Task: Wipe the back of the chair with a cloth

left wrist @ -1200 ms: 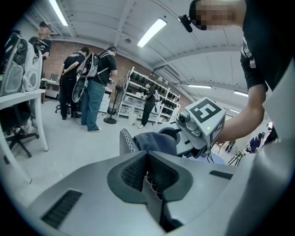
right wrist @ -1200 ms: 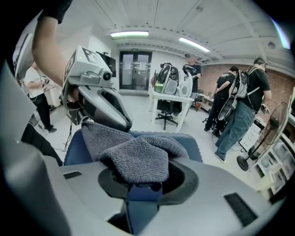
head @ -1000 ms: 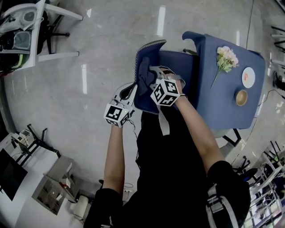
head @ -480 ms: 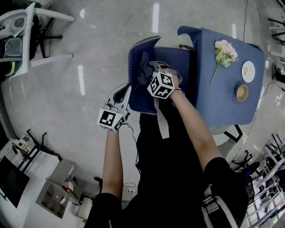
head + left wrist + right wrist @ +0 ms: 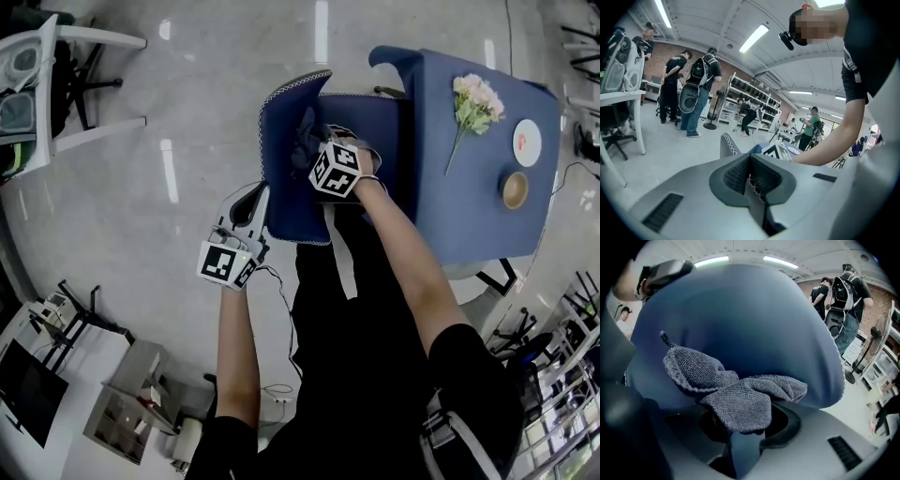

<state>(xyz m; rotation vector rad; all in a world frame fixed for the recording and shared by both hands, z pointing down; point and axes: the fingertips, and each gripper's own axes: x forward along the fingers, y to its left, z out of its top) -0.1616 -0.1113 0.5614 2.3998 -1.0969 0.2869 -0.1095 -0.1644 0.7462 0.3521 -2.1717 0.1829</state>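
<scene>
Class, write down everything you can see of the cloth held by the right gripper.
The cloth is a small grey-blue towel with a looped, terry-like weave and a stitched hem. It is crumpled into folds, with one corner sticking up at the left. The right gripper is shut on its bunched lower part and holds it against the blue chair back, which fills the view behind it.

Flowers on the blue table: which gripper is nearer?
Right. The right gripper, jaws shut on the cloth, is at the chair back beside the table; the left gripper sits off the chair's opposite side from the flowers.
</scene>
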